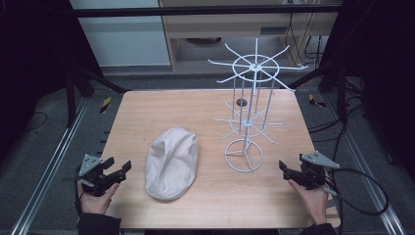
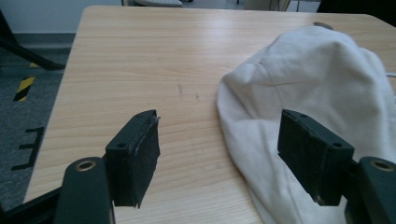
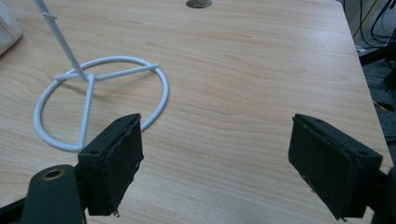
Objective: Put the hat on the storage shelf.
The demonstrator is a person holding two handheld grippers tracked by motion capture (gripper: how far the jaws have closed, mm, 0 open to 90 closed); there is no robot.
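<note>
Plainly, both hand-held grippers, left point(image 1: 119, 172) and right point(image 1: 288, 170), stood with jaws apart, holding nothing; the limp flat cap point(image 1: 172, 162) beside the left could slip, and the light wire rack point(image 1: 247, 115) near the right could tip.

Soft cream cloth cap point(image 1: 172, 163), glossy white wire rack point(image 1: 248, 110), smooth light wood-grain table point(image 1: 205, 112).

Light wooden bench point(image 1: 205, 105) seen. Cream cloth cap point(image 1: 172, 162) laid flat front-left. White wire rack point(image 1: 248, 110) stood upright on ring base, right of cap.
</note>
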